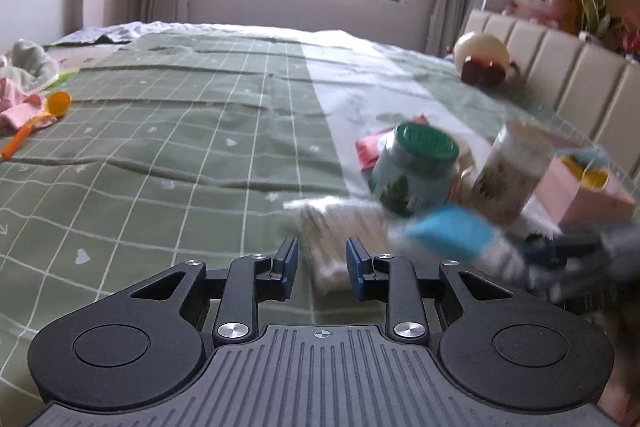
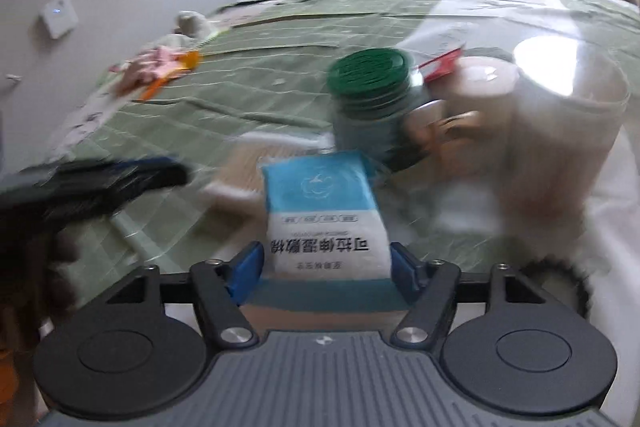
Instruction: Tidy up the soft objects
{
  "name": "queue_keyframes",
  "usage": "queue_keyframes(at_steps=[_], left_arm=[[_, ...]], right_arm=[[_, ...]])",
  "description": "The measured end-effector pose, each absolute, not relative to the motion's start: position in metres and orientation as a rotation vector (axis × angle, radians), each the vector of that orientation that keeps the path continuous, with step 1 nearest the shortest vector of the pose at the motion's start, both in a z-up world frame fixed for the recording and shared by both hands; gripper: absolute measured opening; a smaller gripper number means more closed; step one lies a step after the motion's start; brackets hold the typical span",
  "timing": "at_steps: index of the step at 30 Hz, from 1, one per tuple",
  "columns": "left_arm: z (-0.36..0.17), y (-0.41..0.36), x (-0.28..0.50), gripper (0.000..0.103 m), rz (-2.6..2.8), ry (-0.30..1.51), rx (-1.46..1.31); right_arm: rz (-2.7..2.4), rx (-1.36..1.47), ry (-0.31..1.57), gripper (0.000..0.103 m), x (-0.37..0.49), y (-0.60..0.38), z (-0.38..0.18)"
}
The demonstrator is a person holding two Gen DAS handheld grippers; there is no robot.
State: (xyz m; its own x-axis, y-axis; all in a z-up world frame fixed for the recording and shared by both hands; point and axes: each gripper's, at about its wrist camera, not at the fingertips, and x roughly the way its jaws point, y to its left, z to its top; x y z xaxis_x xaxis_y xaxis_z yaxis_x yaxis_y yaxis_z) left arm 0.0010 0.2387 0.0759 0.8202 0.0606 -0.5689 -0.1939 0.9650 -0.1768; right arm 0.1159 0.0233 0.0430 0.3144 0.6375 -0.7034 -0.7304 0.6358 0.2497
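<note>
A blue-and-white soft pack (image 2: pixel 320 203) with printed text stands up between the fingers of my right gripper (image 2: pixel 326 267), which is shut on it. In the left wrist view the same pack (image 1: pixel 444 235) shows blurred at the right, above the bed. My left gripper (image 1: pixel 322 261) is partly open and low over a clear bag of cotton swabs (image 1: pixel 336 227) lying on the green checked bedcover (image 1: pixel 180 147). Its pads do not press on the bag. The left gripper (image 2: pixel 120 175) appears as a dark blur in the right wrist view.
A green-lidded jar (image 1: pixel 420 167), a pale canister (image 1: pixel 512 171), a pink box (image 1: pixel 580 195) and a red packet (image 1: pixel 366 149) crowd the bed's right side. A round plush (image 1: pixel 484 59) leans by the padded headboard (image 1: pixel 568 75). An orange scoop (image 1: pixel 44 119) and pink cloth (image 1: pixel 18 109) lie far left.
</note>
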Motion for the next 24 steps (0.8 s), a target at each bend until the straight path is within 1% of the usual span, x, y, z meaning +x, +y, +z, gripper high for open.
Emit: queue_keyframes(at_steps=[4, 6, 8, 12, 18, 24], left_arm=[[0.078, 0.223, 0.013, 0.029, 0.09, 0.605, -0.241], [0.076, 0.214, 0.02, 0.029, 0.049, 0.624, -0.271], [0.075, 0.205, 0.025, 0.029, 0.021, 0.645, -0.3], [0.079, 0.193, 0.023, 0.029, 0.017, 0.682, -0.343], [0.091, 0.193, 0.011, 0.029, 0.027, 0.752, -0.475], [0.086, 0.175, 0.015, 0.029, 0.015, 0.81, -0.509]], right_arm=[[0.897, -0.077, 0.876, 0.065, 0.097, 0.005, 0.046], [0.895, -0.064, 0.867, 0.068, 0.09, -0.01, 0.048], [0.876, -0.071, 0.836, 0.076, 0.085, -0.026, 0.052], [0.826, -0.033, 0.756, 0.08, 0.075, -0.07, 0.063], [0.594, 0.039, 0.679, 0.08, 0.089, -0.125, 0.065], [0.575, 0.016, 0.661, 0.08, 0.1, -0.104, 0.052]])
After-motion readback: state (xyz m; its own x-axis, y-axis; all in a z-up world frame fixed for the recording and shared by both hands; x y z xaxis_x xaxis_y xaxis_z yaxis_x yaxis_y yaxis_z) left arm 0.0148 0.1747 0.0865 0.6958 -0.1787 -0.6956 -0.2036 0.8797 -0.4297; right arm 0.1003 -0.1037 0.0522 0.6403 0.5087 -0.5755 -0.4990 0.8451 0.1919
